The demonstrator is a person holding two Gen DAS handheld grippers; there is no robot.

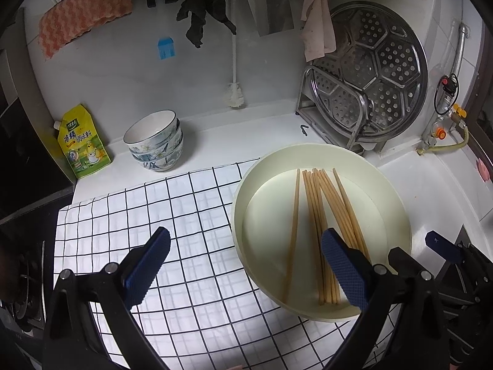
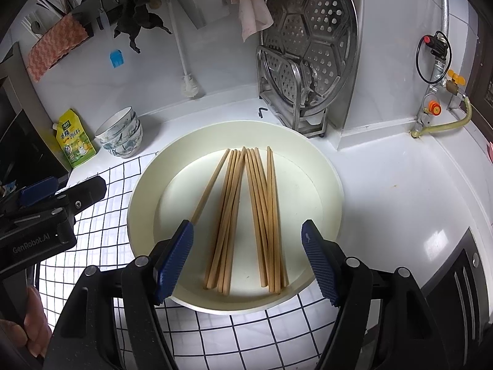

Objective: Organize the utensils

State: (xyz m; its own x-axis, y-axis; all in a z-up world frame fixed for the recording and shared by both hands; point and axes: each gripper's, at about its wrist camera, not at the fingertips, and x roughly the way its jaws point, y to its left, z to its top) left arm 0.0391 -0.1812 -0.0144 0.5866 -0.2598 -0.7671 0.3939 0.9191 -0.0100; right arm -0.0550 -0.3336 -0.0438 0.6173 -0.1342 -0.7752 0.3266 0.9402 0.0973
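Note:
Several wooden chopsticks [image 2: 246, 212] lie in a cream round tray [image 2: 326, 166] on a white checked cloth [image 2: 246, 339]. In the left wrist view the chopsticks [image 1: 326, 215] lie in the tray [image 1: 265, 185] at the right, one apart at the left. My right gripper [image 2: 246, 231] is open, its jaws wide apart above the tray's near part, straddling the bundle. My left gripper [image 1: 246, 243] is open and empty, over the cloth [image 1: 154, 215] and the tray's left rim. The left gripper also shows in the right wrist view [image 2: 46, 191] at the far left.
Stacked patterned bowls [image 1: 157, 141] and a yellow seasoning pouch [image 1: 81, 141] stand at the back left. A steel steamer plate in a rack [image 1: 369, 74] stands at the back right. A bottle brush [image 1: 235, 89] and cloths hang on the wall. A gas valve [image 2: 431, 108] is at the right.

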